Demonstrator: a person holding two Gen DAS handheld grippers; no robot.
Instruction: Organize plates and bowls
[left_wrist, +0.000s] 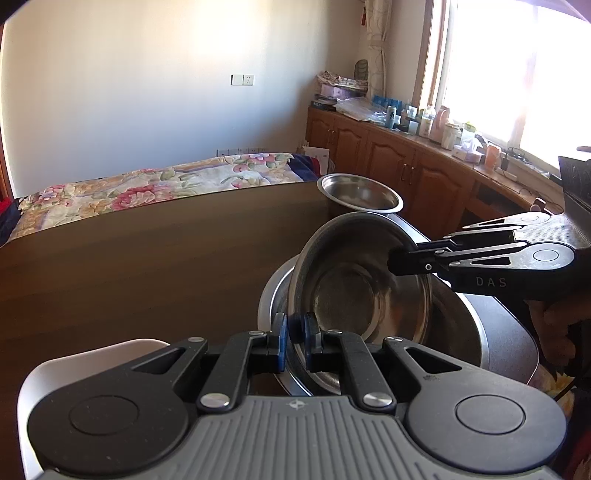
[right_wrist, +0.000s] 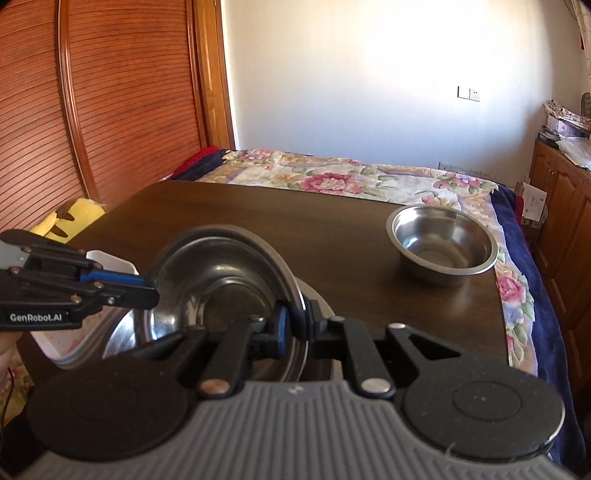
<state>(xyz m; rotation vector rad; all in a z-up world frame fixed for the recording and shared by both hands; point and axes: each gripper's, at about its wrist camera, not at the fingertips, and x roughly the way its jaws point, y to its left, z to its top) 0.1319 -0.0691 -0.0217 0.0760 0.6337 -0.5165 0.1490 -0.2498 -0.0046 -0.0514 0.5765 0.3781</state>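
Honestly, both the left gripper (left_wrist: 295, 341) and right gripper (right_wrist: 297, 325) clench the thin, slippery rim of the tilted round steel bowl (left_wrist: 354, 291); light, rigid, rim's right.

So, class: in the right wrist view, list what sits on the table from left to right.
White dish → tilted steel bowl held by both grippers, left and right → steel bowl standing alone near the table's right edge.

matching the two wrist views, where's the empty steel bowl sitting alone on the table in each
Left wrist: the lone steel bowl sits right of centre, at the table's far edge.
Right wrist: it sits right of centre, near the table's right edge.
Shared landmark: the floral bedspread behind the table.
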